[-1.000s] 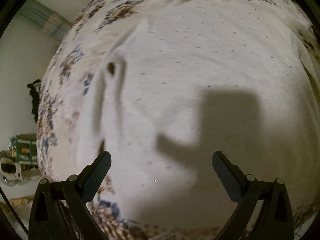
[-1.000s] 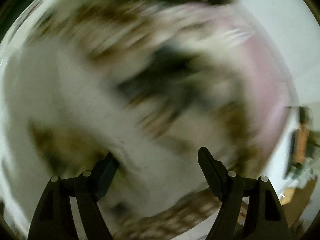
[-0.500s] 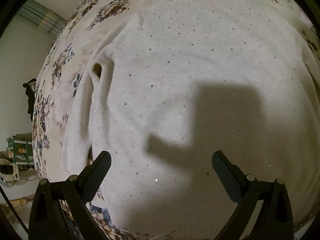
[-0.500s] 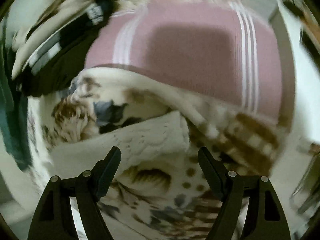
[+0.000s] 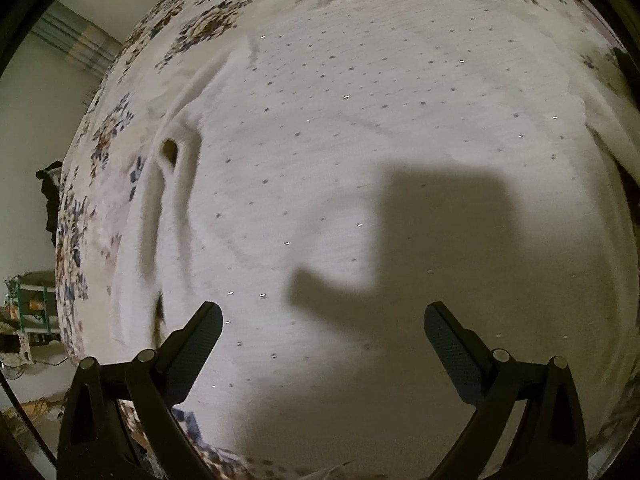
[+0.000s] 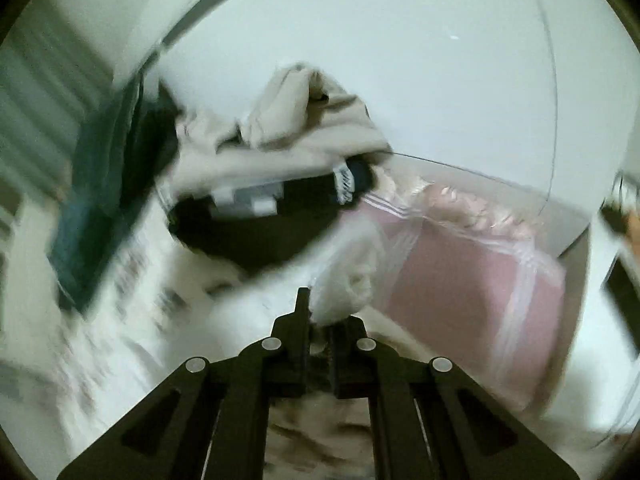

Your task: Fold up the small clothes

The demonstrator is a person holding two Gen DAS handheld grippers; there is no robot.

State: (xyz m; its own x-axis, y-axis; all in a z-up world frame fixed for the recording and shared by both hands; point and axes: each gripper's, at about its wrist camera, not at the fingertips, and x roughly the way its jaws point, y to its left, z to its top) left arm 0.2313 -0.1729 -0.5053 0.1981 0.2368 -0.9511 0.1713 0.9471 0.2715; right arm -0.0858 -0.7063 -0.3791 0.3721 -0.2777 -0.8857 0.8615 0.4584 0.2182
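A white knit sweater (image 5: 360, 128) with small dark dots lies spread flat on a floral bedspread (image 5: 100, 140), filling the left wrist view. Its left sleeve (image 5: 160, 216) is folded along the body. My left gripper (image 5: 322, 338) is open and empty, hovering over the sweater's lower part. In the right wrist view, which is motion-blurred, my right gripper (image 6: 320, 312) is shut on a bunched piece of the white sweater (image 6: 348, 284) and holds it lifted.
A heap of beige, black and grey clothes (image 6: 280, 160) lies at the far side of the bed. A pink striped cloth (image 6: 472, 280) lies to the right, a dark teal item (image 6: 100, 200) to the left. White wall behind.
My right gripper went from open over the bedspread to shut on white sweater fabric and has swung upward. The left gripper stayed open, drifting slightly over the sweater.
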